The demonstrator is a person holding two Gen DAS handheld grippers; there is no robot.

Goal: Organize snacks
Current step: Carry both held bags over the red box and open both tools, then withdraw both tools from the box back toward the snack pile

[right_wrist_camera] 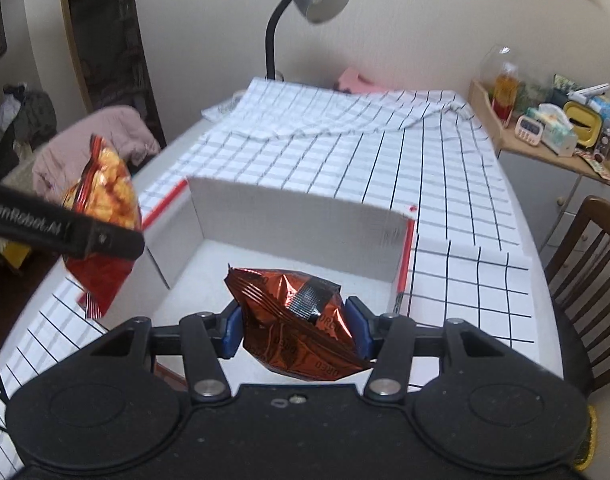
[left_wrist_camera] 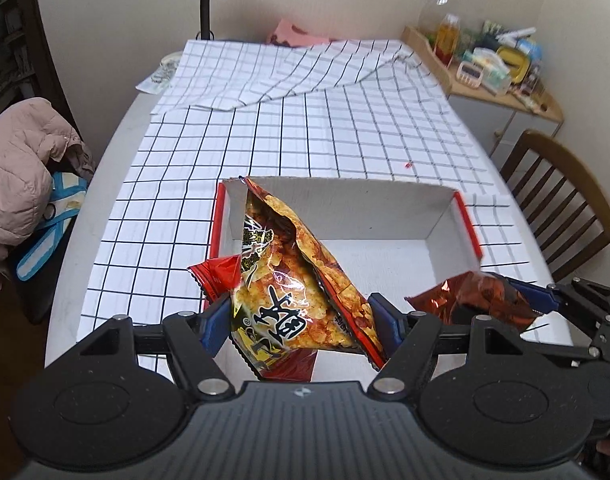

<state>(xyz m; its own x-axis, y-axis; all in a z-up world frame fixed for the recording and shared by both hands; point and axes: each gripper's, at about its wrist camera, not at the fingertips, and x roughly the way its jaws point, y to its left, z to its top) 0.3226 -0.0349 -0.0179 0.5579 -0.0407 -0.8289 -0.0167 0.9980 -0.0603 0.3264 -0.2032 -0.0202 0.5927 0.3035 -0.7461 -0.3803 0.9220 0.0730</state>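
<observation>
My left gripper (left_wrist_camera: 301, 320) is shut on a big red and yellow chip bag (left_wrist_camera: 293, 272), holding it over the left part of the open white box with red edges (left_wrist_camera: 345, 208). My right gripper (right_wrist_camera: 297, 330) is shut on a small crinkled red foil snack pack (right_wrist_camera: 297, 320), held over the near part of the same box (right_wrist_camera: 305, 220). In the left wrist view the right gripper (left_wrist_camera: 545, 300) and its foil pack (left_wrist_camera: 477, 296) show at the right. In the right wrist view the chip bag (right_wrist_camera: 105, 192) and left gripper show at the left. The box floor looks bare.
The box stands on a table with a black-grid white cloth (left_wrist_camera: 325, 120), folded at the far end. A desk lamp (right_wrist_camera: 301, 8) stands at the back. A wooden chair (left_wrist_camera: 561, 204) is at the right, a chair with a pink jacket (left_wrist_camera: 21, 168) at the left, a cluttered shelf (right_wrist_camera: 553, 124) far right.
</observation>
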